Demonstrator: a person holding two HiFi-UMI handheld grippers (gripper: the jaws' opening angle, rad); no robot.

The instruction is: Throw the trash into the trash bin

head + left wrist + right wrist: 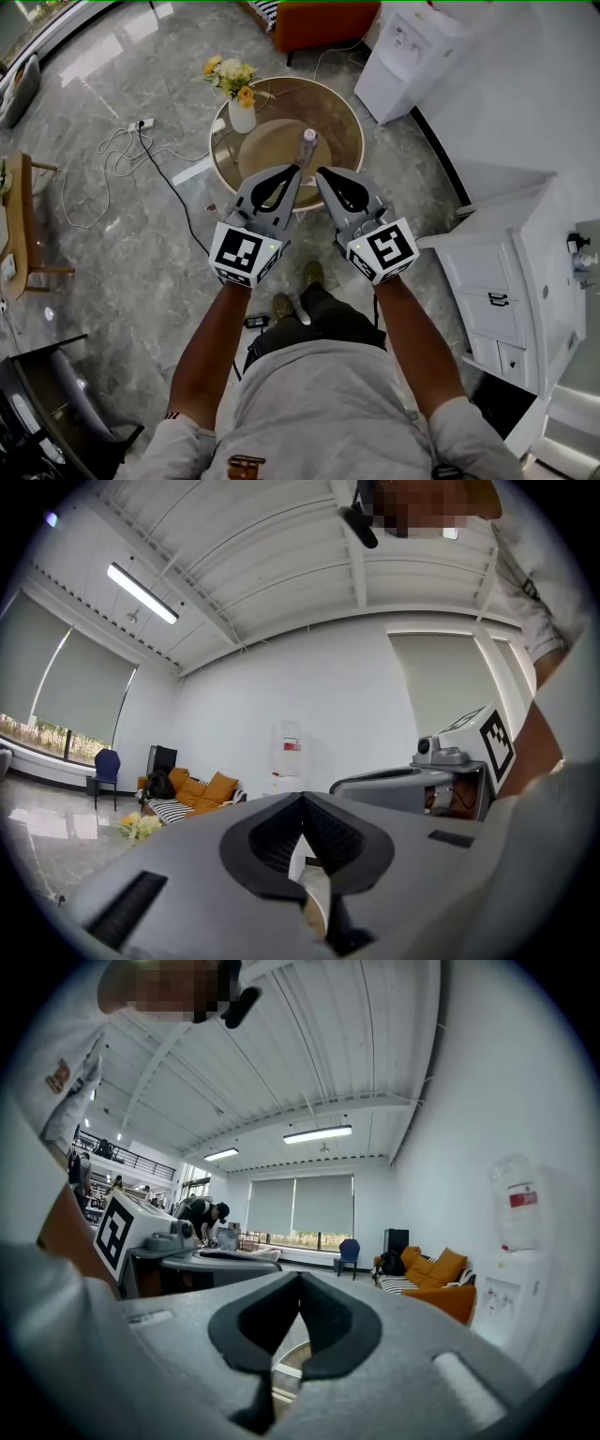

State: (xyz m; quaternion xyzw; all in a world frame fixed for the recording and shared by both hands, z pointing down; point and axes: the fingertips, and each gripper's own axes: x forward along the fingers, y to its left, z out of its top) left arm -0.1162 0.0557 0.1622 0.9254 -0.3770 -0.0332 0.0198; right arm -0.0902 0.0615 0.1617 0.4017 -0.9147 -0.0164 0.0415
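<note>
Bottle (308,142) just beyond closed fingers (279,187).

- Open-plan office lounge, hall-sized, not a home.
- High white ceiling (309,1063) with beams; long strip lights (317,1134).
- Wide windows covered by grey roller blinds (300,1206).
- Polished grey stone-look floor (141,244); power strip with loose white cable (141,124) lying on it.
- Sitting corner: orange sofa (441,1283), round glass table (349,112), flower vase (241,114) at the table's left edge.
- Water dispenser (405,56) against the white wall, near the sofa.
- White cabinet with drawers (511,281) along the right wall.
- Far end: person bent over a desk (208,1218), blue chair (349,1252) by the windows, upper-level railing (122,1155).
</note>
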